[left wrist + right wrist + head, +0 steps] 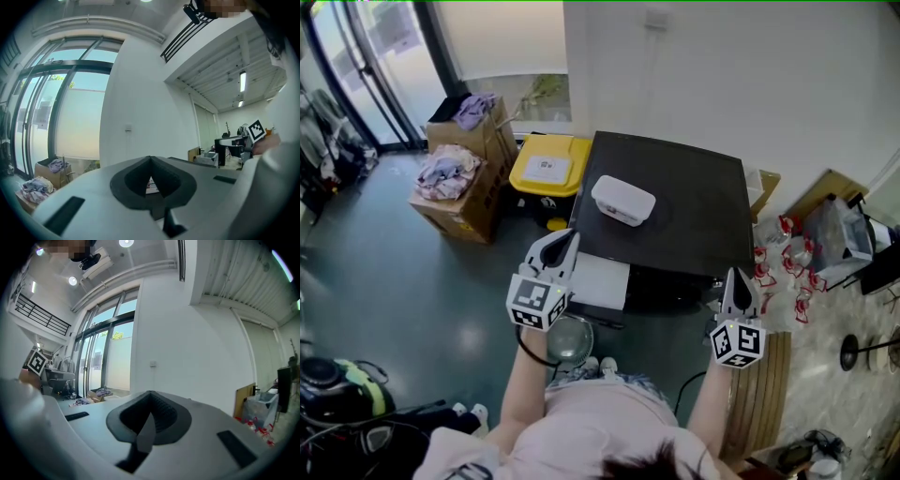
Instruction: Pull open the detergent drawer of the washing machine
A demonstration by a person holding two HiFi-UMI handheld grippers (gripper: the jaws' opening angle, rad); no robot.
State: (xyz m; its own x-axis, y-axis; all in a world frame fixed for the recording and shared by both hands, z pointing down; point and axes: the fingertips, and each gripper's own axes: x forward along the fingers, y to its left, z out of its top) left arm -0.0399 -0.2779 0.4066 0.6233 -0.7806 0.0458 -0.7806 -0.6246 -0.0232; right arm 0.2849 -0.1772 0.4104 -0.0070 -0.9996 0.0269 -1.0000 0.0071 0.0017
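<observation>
In the head view the washing machine [675, 202] has a dark top, and a white lidded box [623, 200] lies on it. A white drawer [600, 281] sticks out from the machine's front at the left, over a round glass door [570, 339]. My left gripper [569, 240] is shut and empty, with its tips over the drawer's left end by the machine's front left corner. My right gripper [737, 277] is shut and empty at the front right corner. Both gripper views look level at a white wall over shut jaws, the left gripper [151, 159] and the right gripper [150, 393].
A yellow bin [548, 169] and cardboard boxes of clothes [455, 178] stand left of the machine. Red and white bottles [783, 272] crowd the floor at its right. A slatted wooden board [759, 394] is by my right arm. Dark bags [337, 394] lie at the lower left.
</observation>
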